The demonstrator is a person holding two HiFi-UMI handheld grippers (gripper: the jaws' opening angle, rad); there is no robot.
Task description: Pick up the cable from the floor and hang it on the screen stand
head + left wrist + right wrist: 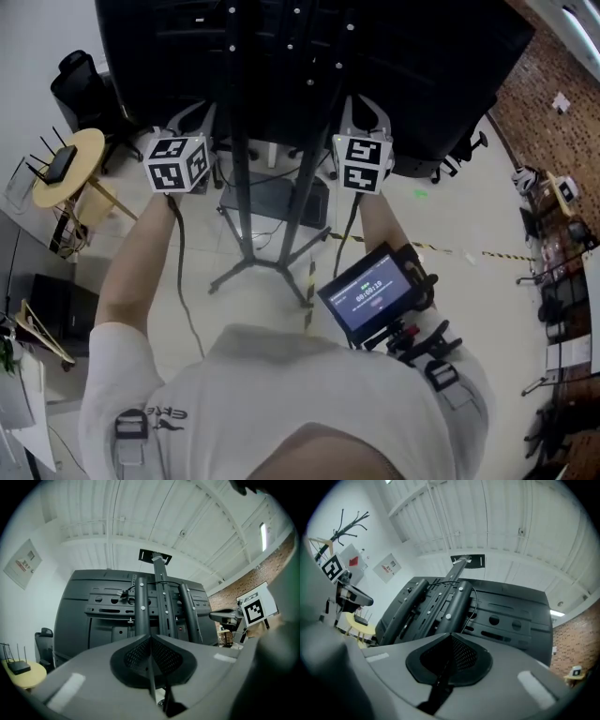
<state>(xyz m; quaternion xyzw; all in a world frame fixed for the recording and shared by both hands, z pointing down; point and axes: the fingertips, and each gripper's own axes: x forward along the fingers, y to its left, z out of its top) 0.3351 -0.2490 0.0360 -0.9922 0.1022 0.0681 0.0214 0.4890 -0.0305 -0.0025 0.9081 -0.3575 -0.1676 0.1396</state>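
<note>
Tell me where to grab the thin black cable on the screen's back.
Probably the cable's loop bowing clear beside the stand's rail: come from the rear, jaws across it. Elsewhere it runs against the rails.

Both arms are reaching forward up the middle of the head view, the left arm at left and the right arm at right. The left gripper and the right gripper are keeping their jaws pressed together and pointing slightly upward.
</note>
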